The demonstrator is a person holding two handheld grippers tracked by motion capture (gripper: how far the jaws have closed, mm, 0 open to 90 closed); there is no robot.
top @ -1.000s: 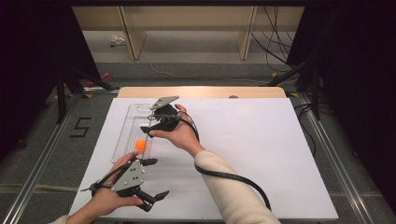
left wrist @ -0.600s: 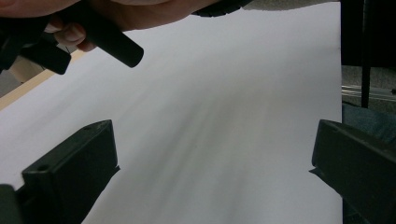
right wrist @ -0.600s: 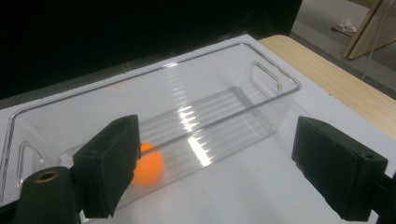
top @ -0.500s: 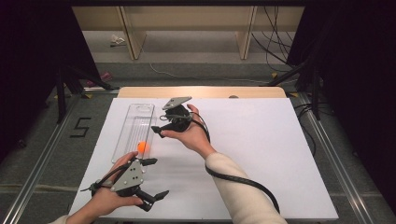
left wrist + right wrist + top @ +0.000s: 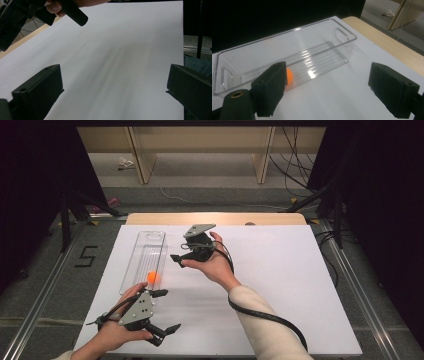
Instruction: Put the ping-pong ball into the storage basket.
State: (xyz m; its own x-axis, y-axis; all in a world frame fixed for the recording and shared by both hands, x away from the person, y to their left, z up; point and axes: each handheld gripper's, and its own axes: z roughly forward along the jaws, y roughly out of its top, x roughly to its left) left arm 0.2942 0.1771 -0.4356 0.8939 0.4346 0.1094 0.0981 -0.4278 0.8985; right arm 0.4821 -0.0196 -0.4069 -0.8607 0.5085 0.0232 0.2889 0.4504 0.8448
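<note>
A clear plastic bin (image 5: pixel 134 260) lies lengthwise on the left of the white table (image 5: pixel 290 270). An orange ball (image 5: pixel 152 277) rests inside it at the near end. My right gripper (image 5: pixel 182 254) hovers just right of the bin, jaws open and empty, pointing left toward it. In the right gripper view the bin (image 5: pixel 294 29) and the ball (image 5: pixel 290 76) lie beyond my open right gripper (image 5: pixel 327 87), the ball partly behind the left jaw. My left gripper (image 5: pixel 167 311) rests near the table's front left edge, open and empty. In the left gripper view, my left gripper (image 5: pixel 112 92) faces bare table.
A wooden strip (image 5: pixel 215 218) borders the table's far edge. Beyond it are wooden legs (image 5: pixel 261 155) and cables (image 5: pixel 295 165) on the floor. The right hand and its gripper (image 5: pixel 72 15) show at the top left of the left gripper view.
My right gripper has drawn back to the right, away from the bin. The ball, the bin and my left gripper have stayed put.
</note>
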